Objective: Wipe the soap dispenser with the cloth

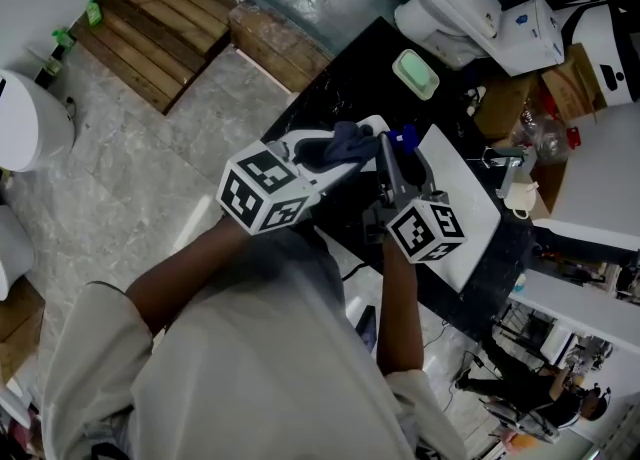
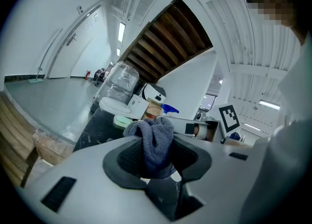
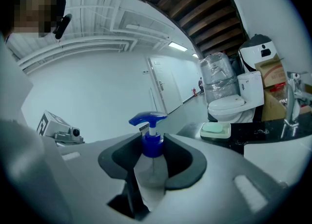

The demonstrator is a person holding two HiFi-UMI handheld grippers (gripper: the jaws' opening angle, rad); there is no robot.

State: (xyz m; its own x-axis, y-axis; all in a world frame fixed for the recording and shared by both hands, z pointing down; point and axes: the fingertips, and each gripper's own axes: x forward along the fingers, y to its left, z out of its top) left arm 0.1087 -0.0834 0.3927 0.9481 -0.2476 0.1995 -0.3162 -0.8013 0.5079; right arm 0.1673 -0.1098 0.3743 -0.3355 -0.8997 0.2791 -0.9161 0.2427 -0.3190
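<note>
My left gripper (image 1: 350,155) is shut on a bunched blue-grey cloth (image 1: 343,142), which fills the space between its jaws in the left gripper view too, cloth (image 2: 154,142). My right gripper (image 1: 396,166) is shut on a clear soap dispenser (image 3: 151,165) with a blue pump head (image 3: 148,119); the pump (image 1: 403,137) shows just right of the cloth in the head view. Both grippers are held above the black counter (image 1: 340,98), side by side, with the cloth close to the dispenser's top. Whether they touch I cannot tell.
A white sink basin (image 1: 462,210) with a faucet (image 1: 503,160) lies under the right gripper. A green soap dish (image 1: 415,73) sits further back on the counter, a white toilet (image 1: 455,3) behind it. Wooden pallets (image 1: 160,23) lie on the floor at the left.
</note>
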